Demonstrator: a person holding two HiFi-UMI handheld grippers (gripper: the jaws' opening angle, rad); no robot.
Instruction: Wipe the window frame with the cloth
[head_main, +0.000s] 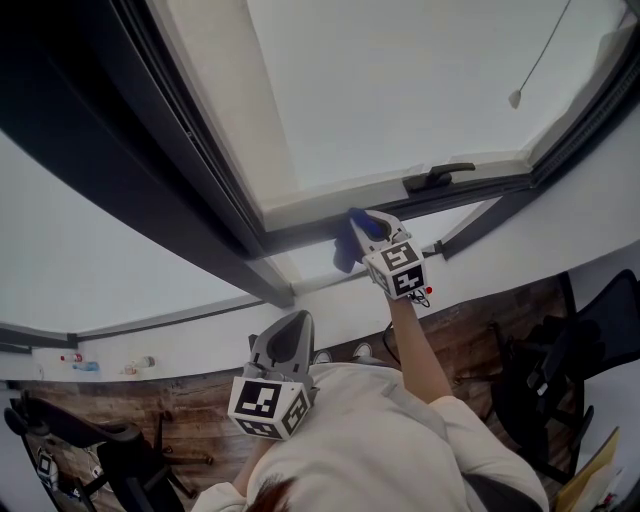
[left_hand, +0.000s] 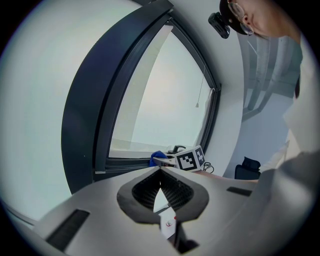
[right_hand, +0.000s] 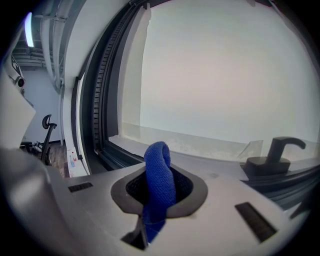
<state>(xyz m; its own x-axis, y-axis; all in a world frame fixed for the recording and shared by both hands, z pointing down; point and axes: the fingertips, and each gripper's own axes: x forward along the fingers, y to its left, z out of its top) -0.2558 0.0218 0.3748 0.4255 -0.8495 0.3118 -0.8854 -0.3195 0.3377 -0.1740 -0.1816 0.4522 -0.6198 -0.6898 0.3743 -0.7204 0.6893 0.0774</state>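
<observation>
Both grippers show: your right gripper (head_main: 370, 228) has its fingers pinching the blue cloth (right_hand: 159, 180) at the window frame's (head_main: 300, 238) lower rail near the handle (head_main: 437, 177), while your left gripper (head_main: 292, 325) hangs lower, fingers pressed together, empty.

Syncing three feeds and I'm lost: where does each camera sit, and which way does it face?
Head view: on the head, facing the window frame; shows left gripper, right gripper, forearm, chest.
Left gripper view: on the left gripper, facing that frame; shut jaws show.
Right gripper view: close to the frame; jaws clamp the cloth.
Shared: all show the cloth.
</observation>
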